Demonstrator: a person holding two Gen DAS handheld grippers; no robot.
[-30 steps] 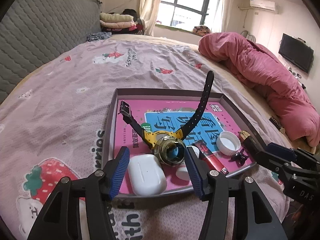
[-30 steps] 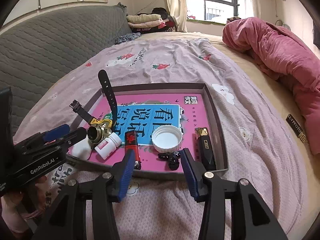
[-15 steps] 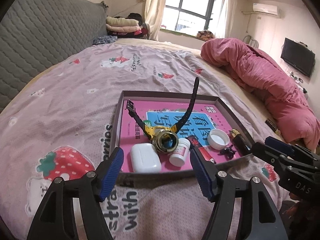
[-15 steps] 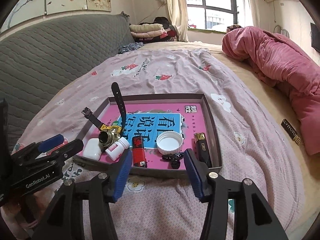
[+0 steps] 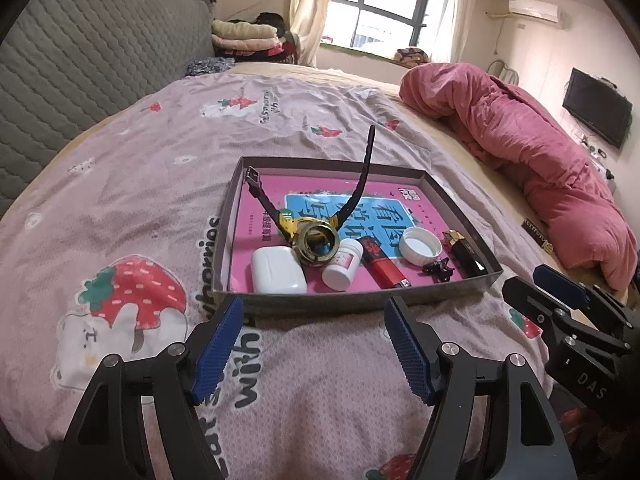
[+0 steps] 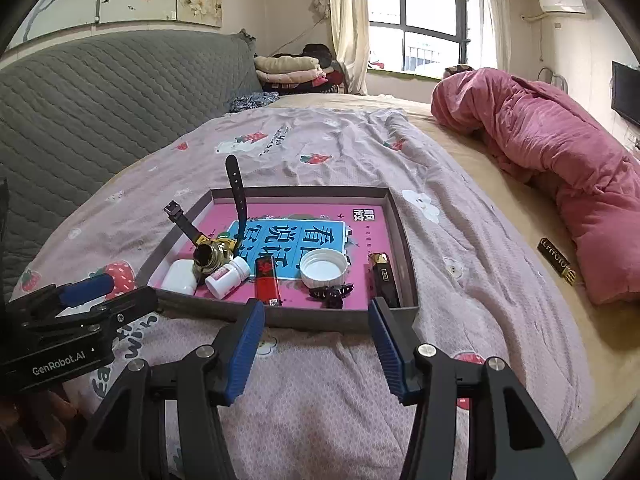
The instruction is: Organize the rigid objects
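I hold left gripper [image 5: 312, 344] and right gripper [image 6: 316, 354] both spread, empty | shallow grey cardboard tray [image 5: 352, 304] ahead of both | red rectangular lighter [image 6: 267, 280] lies lengthwise away from me, nearer right fingers.

Daylight from the far window [image 5: 384, 8], blown out white. Room evenly lit, shadows soft and faint on the bedspread [image 6: 360, 152]. Both views sharp at centre; strong fisheye bending and black vignette in the corners. Slight glare on the white cap [image 5: 420, 245].
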